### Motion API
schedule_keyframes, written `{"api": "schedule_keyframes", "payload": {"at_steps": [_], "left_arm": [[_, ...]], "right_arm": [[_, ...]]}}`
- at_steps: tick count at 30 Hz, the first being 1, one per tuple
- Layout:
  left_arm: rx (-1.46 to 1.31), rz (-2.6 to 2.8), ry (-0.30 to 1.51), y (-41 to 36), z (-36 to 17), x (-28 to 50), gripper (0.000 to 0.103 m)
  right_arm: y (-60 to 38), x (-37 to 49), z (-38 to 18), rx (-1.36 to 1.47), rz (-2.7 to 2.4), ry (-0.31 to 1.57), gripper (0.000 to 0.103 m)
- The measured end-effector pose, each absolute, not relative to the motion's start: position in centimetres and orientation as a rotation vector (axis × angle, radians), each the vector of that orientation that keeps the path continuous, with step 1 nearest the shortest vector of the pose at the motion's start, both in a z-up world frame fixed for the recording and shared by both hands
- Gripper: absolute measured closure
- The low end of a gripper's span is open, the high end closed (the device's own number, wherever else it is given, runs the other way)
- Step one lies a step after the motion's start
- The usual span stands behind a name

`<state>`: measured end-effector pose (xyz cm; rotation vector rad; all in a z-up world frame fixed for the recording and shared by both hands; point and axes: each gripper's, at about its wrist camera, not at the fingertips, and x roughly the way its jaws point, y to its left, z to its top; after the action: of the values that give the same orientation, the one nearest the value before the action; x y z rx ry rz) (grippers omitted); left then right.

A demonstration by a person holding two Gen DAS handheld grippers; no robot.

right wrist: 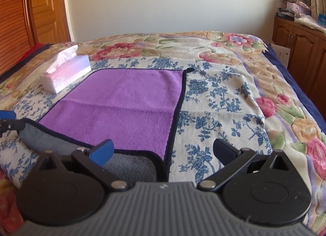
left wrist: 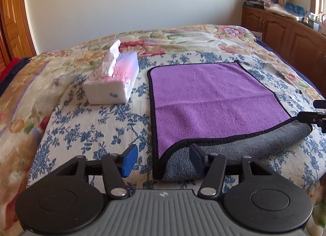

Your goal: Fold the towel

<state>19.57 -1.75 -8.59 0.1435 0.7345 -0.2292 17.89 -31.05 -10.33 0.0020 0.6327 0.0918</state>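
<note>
Purple microfibre towel with black piping and a grey underside lying on the blue-and-white floral bedsheet, near edge rolled over in a loose grey lip; far half flat, a faint crease across the middle. Left gripper low at the near left corner, blue-padded jaws standing apart, nothing between them; right gripper at the near right corner, jaws likewise wide and empty. Judged: fold barely begun, both near corners yet to be pinched.

To do it well: slide one pad under each turned-over corner and the other on top; close on the piped hem, not on the plush alone, since the pile looks slippery; take only the upper layer, leaving the sheet out of the bite; lift both corners evenly, keeping the edge taut between the grippers; carry forward over the crease and lay hem on hem at the far side. Worth steering clear of the pink-and-white soft tissue pack, just beside the towel's far left edge.
</note>
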Motion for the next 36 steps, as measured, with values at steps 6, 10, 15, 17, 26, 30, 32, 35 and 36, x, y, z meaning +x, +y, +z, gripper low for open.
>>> {"api": "schedule_keyframes", "payload": {"at_steps": [6,10,15,17,26,30,32,35,36], "left_arm": [[0.135,-0.253,0.764,-1.8,-9.1,19.7,0.058],[0.129,-0.271,0.78,-1.9,-9.3,19.7,0.068],[0.124,-0.269,0.786,-1.8,-9.5,19.6,0.075],[0.123,-0.267,0.785,-1.7,-9.5,19.7,0.078],[0.122,-0.268,0.786,-1.6,-9.6,19.7,0.087],[0.119,-0.268,0.79,-1.5,-9.7,19.7,0.087],[0.12,-0.269,0.789,-1.5,-9.7,19.8,0.087],[0.119,-0.268,0.789,-1.5,-9.7,19.8,0.087],[0.119,-0.268,0.79,-1.5,-9.7,19.8,0.087]], "right_arm": [[-31.1,18.1,-10.5,0.022,0.111,0.649,0.0],[-31.1,18.1,-10.6,0.03,0.125,0.662,0.0],[-31.1,18.2,-10.9,0.043,0.146,0.687,0.001],[-31.3,18.4,-10.9,0.057,0.157,0.7,0.008],[-31.3,18.5,-11.3,0.086,0.186,0.743,0.022],[-31.4,18.6,-11.2,0.097,0.199,0.758,0.027],[-31.5,18.6,-11.3,0.103,0.204,0.766,0.031],[-31.4,18.6,-11.4,0.104,0.21,0.777,0.04],[-31.4,18.6,-11.4,0.103,0.212,0.779,0.044]]}}
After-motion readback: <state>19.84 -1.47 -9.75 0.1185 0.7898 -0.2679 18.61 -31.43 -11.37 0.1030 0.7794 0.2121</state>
